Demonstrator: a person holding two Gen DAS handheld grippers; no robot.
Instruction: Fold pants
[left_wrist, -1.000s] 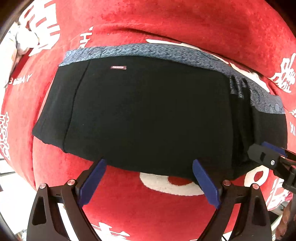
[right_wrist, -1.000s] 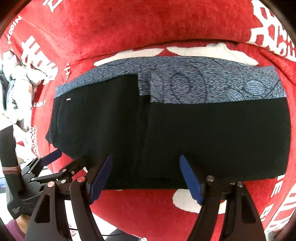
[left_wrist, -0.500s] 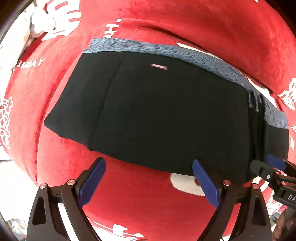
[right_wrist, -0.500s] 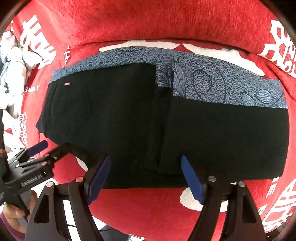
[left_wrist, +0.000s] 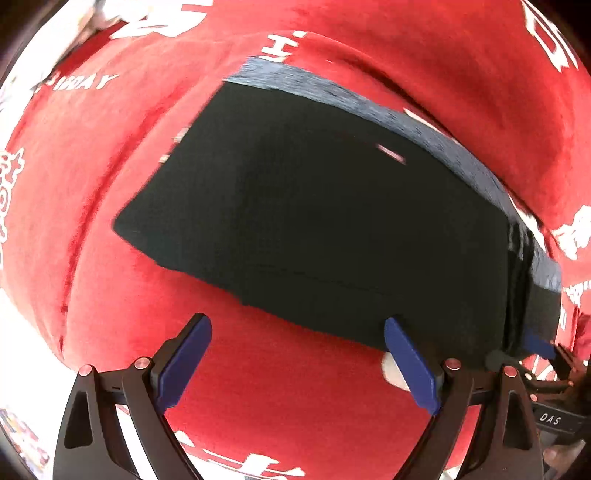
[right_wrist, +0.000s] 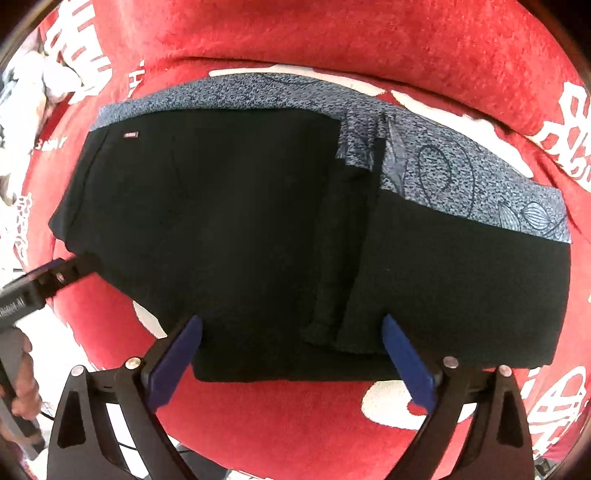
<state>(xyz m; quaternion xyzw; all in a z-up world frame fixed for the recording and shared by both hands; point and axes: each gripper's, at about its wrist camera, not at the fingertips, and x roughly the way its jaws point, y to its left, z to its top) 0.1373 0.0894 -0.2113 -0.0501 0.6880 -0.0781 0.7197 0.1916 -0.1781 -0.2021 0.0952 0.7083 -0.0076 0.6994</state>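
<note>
Opening up wider right now, the right claw (right_wrist: 291, 365) has its blue pads straddling the near edge of the pants (right_wrist: 258, 240) without pinching anything, so the fabric is just lying loose between them. The left claw (left_wrist: 295, 363) is spread wide too and empty: one pad sits over bare red blanket (left_wrist: 258, 406), the other right at the pants' near hem.

What changed: a second ago the left claw was looking square-on at the pants, and since then it has slid sideways toward the pants' left end, so the cloth now runs diagonally across its view and looks smeared. The right one barely shifted but let its jaws out. My read is that a fold just got laid down and both hands are lining up for the next grab, probably the left corner and the middle of that near edge.

The pants themselves are black with a grey-blue patterned waistband (right_wrist: 461, 177) along the far edge and a tiny label (right_wrist: 132, 135) near the far-left corner. One layer is already doubled over, leaving a raised seam running front to back through the middle. They lie flat on the blanket, which has white lettering all around.
</note>
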